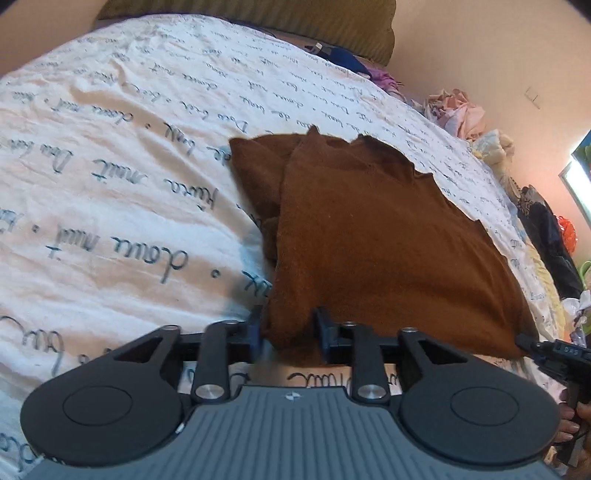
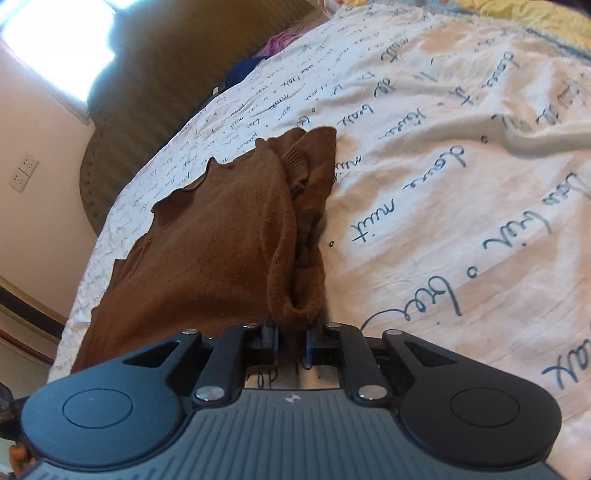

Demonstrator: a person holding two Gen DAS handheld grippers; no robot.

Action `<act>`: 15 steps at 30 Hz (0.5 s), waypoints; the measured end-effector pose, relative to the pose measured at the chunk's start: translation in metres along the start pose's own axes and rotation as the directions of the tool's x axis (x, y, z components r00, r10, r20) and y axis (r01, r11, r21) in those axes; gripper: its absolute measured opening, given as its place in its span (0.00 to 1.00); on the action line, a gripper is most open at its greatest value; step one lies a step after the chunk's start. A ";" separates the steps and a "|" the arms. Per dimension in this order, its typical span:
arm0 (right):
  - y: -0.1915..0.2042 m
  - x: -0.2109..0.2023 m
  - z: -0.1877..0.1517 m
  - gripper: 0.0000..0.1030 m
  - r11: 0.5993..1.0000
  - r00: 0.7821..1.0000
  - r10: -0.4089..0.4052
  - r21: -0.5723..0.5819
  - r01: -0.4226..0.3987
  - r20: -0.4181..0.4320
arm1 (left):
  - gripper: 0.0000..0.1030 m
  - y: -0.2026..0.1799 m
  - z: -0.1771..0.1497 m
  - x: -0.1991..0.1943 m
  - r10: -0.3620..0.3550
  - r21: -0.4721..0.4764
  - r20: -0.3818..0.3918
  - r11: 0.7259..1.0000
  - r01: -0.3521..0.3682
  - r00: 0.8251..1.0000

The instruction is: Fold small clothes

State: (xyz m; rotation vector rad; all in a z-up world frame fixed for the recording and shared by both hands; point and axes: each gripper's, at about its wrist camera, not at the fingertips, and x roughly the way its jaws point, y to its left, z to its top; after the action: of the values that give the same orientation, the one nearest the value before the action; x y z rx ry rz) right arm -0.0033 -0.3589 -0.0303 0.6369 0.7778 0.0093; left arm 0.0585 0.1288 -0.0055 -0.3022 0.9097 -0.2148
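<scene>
A brown knitted garment point(image 1: 369, 240) lies folded on a white bed sheet point(image 1: 110, 184) printed with blue handwriting. Its wavy hem runs along the far right side, and a folded sleeve part shows at its left. My left gripper point(image 1: 290, 332) straddles the garment's near corner; its jaws stand apart with the cloth lying loose between them. In the right wrist view the same garment point(image 2: 207, 258) stretches away to the left. My right gripper point(image 2: 291, 336) is closed narrowly on a bunched fold at the garment's near right edge.
Loose clothes are piled along the bed's far edge: pink and cream point(image 1: 458, 110), purple point(image 1: 384, 79). An olive ribbed headboard point(image 1: 295, 22) rises behind the bed. A hand point(image 1: 576, 417) shows at the right rim. A bright window point(image 2: 55, 44) and a wall socket point(image 2: 24, 173) are on the left.
</scene>
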 end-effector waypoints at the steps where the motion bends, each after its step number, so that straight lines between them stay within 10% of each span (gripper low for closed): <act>1: 0.006 -0.008 0.000 0.21 0.998 0.998 -0.049 -0.039 0.051 0.047 | 0.63 0.000 0.002 -0.007 0.042 0.011 0.033 0.999 -0.043 0.999; 5: 0.059 -0.017 -0.003 0.22 0.934 0.967 -0.136 -0.299 0.198 0.216 | 0.80 -0.021 0.023 -0.024 0.135 0.100 0.143 0.984 -0.150 0.980; 15: 0.071 0.039 -0.015 0.41 0.889 0.980 -0.170 -0.414 0.196 0.100 | 0.91 -0.051 0.015 0.049 0.257 0.279 0.069 0.923 -0.266 0.964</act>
State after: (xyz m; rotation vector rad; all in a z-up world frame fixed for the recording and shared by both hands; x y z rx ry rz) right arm 0.0307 -0.2839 -0.0255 0.1475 0.7435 -0.0143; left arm 0.0975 0.0680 -0.0153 0.0857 0.8646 -0.0917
